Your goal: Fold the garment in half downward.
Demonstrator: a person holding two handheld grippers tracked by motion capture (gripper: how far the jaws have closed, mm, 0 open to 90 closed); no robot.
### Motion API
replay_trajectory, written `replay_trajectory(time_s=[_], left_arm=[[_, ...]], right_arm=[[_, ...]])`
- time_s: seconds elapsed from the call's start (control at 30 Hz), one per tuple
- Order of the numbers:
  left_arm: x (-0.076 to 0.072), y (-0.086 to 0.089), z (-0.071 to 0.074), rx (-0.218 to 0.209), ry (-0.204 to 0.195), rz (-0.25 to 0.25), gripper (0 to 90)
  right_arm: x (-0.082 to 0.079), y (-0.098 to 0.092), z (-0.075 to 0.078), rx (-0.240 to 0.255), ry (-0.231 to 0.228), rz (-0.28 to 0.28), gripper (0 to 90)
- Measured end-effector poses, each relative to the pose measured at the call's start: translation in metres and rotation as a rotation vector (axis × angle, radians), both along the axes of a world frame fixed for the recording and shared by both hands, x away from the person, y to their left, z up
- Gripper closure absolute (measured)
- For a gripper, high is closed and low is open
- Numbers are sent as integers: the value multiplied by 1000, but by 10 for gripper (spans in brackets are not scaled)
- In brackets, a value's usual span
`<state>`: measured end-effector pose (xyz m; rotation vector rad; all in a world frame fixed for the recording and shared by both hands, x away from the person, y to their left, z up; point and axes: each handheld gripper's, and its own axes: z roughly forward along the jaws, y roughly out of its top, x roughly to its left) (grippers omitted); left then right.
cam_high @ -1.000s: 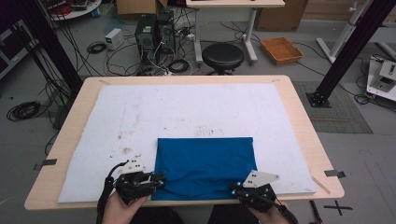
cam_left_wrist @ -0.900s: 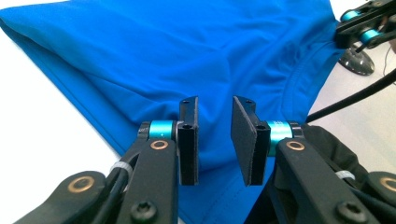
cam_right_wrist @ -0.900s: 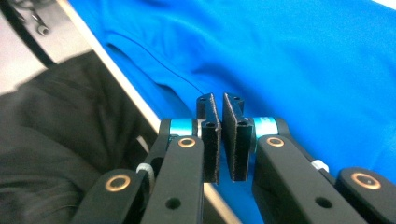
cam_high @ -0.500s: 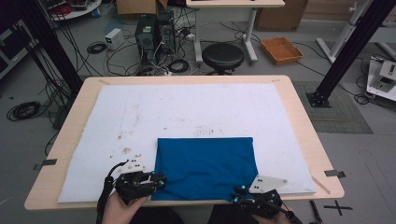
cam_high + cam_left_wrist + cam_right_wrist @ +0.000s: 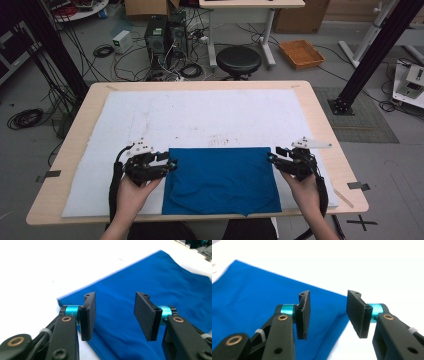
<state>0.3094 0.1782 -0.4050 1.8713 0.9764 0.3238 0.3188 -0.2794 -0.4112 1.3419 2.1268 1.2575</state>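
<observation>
compared with a second ago: both tools gone from the near corners of the blue cloth (image 5: 220, 180) up to its far corners. left tool (image 5: 170, 163) now at the far left corner, right tool (image 5: 272, 159) at the far right corner. jaws of both just been opening, now standing apart, released, with nothing pressed between the pads. seen from the left gripper view, left tool (image 5: 114, 315) hovering over the cloth (image 5: 160, 295) near its corner, fabric below the gap but not gripped; from the right gripper view, right tool (image 5: 328, 315) over the cloth edge (image 5: 257, 302) in the same way. probably meaning: one fold finished and let go, next hold on the far corners being prepared, either for another fold or for smoothing.

cloth itself: deep blue, folded to a neat rectangle, lying flat on the white mat (image 5: 200, 115) at the near middle of the tabletop (image 5: 320, 105), near edge close to the mat border, with a small point sticking out at the near edge. surface mostly smooth, some soft wrinkles toward the right part. thin layered edge visible at the left side.
</observation>
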Motion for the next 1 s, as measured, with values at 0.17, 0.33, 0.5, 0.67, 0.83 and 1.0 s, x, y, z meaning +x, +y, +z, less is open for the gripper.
replay_trajectory(time_s=[0.17, 0.33, 0.5, 0.67, 0.83, 1.0], left_arm=[[37, 3, -12, -18, 26, 74, 523], [55, 3, -28, 40, 78, 119, 523], [58, 1, -38, 137, 149, 127, 567], [56, -1, -40, 150, 133, 124, 628], [54, -4, -40, 175, 125, 96, 728], [59, -4, -40, 137, 114, 102, 863]], right_arm=[[35, 1, -15, -29, 63, -67, 555], [53, 2, -27, -53, 115, -72, 584], [54, 6, -37, -95, 128, -14, 740], [53, 3, -37, -91, 111, -17, 688], [52, 5, -37, -121, 104, 15, 838], [57, 7, -34, -147, 75, 23, 870]])
